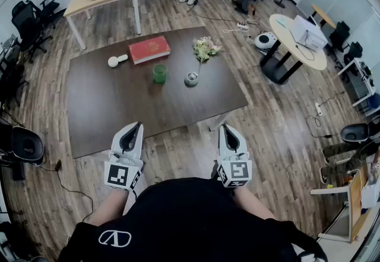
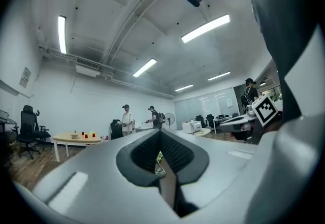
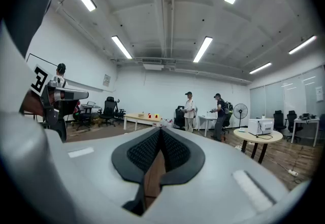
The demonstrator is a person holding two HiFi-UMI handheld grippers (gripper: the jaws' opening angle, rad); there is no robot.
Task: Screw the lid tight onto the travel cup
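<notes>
Two claws, each pressed together with nothing between the jaws: left claw (image 1: 134, 126) and right claw (image 1: 226, 128), held side by side just off the near edge of the dark desk (image 1: 101, 118), over the wooden floor (image 1: 178, 154)
Green travel cup (image 1: 160, 73): upright near the middle of the desk, uncapped, well apart from both claws
Round grey lid (image 1: 191, 79): on the desk just right of the cup, not touching it
Red book (image 1: 149, 49): lying flat behind the cup
White round item (image 1: 113, 62): left of the book
Flower bunch (image 1: 205, 48): behind the lid, toward the far edge
</notes>
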